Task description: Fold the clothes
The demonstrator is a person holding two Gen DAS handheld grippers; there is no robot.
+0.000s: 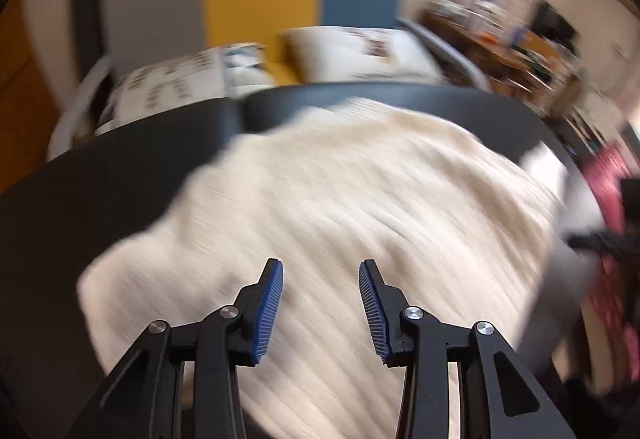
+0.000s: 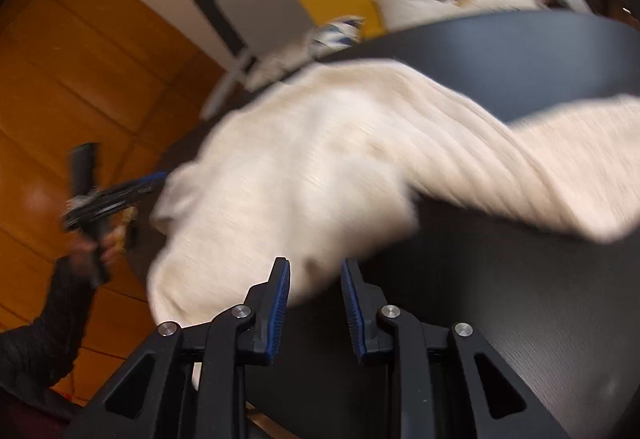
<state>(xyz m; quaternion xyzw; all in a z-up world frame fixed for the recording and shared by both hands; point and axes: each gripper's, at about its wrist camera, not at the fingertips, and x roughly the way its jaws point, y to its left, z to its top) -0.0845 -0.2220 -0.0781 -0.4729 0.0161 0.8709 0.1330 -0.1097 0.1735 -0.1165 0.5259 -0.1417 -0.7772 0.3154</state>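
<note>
Both grippers, left (image 1: 321, 305) & right (image 2: 315, 309), released over sweater (image 1: 340, 207) on bench (image 1: 120, 179): regrip w/ care, or you snag one layer.

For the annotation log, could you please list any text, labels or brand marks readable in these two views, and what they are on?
None readable.
Cream sweater: no label visible.
Printed pillows: dark marks, too blurred to read.
Gripper fingers: no markings visible.
</note>
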